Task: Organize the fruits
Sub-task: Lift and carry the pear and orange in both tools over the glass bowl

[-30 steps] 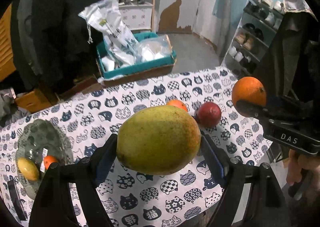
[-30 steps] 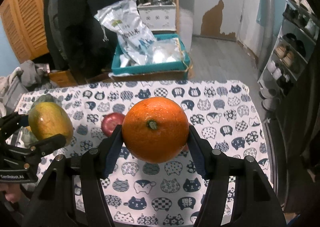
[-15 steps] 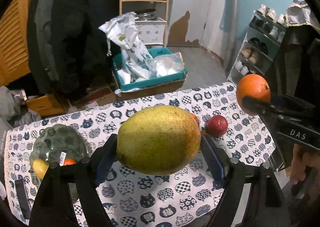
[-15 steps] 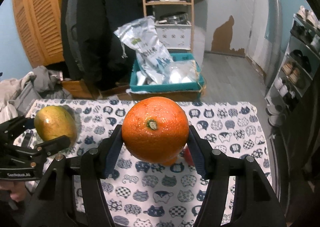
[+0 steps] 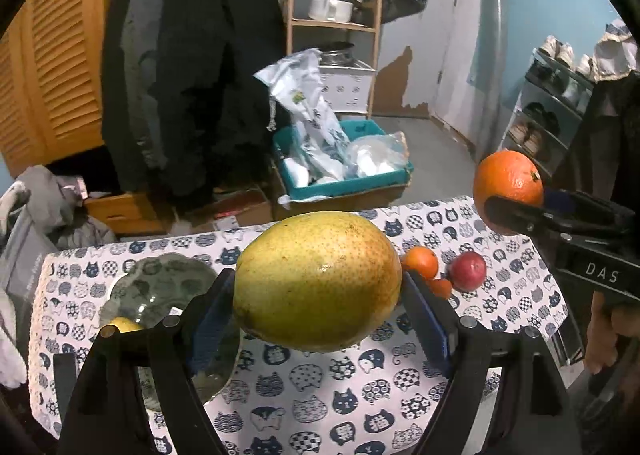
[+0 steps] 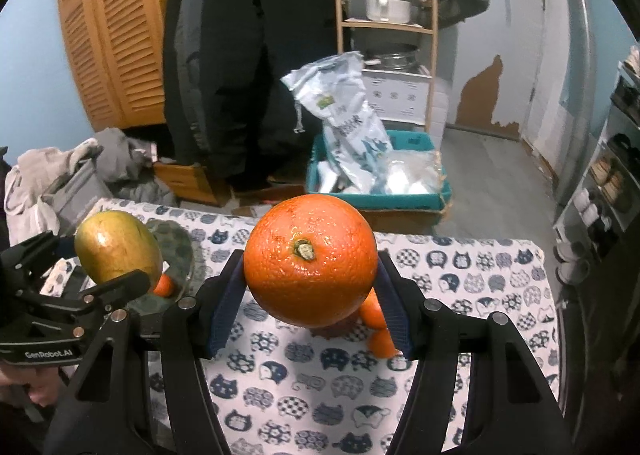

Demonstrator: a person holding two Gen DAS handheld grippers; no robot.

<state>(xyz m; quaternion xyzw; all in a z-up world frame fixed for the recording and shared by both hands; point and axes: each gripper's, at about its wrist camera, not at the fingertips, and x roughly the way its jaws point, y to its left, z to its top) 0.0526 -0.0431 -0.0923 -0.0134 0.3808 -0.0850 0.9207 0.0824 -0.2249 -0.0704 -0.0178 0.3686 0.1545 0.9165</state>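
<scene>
My left gripper (image 5: 318,295) is shut on a yellow-green mango (image 5: 316,281), held above the table; the mango also shows in the right wrist view (image 6: 116,251). My right gripper (image 6: 310,289) is shut on a large orange (image 6: 310,259), also seen in the left wrist view (image 5: 507,189) at the right. A glass plate (image 5: 160,279) lies at the table's left with a yellow fruit (image 5: 124,323) on it. Two small oranges (image 5: 420,262) and a red apple (image 5: 468,270) lie on the cloth at the right.
The table has a cat-print cloth (image 5: 320,387). Beyond its far edge stand a teal crate with plastic bags (image 5: 340,171), a wooden shelf (image 5: 332,23), hanging dark coats (image 5: 192,75) and a shoe rack (image 5: 552,111) at the right.
Both grippers have risen and pulled back from the table with their fruit still held. The table and plate now look lower and farther away.
</scene>
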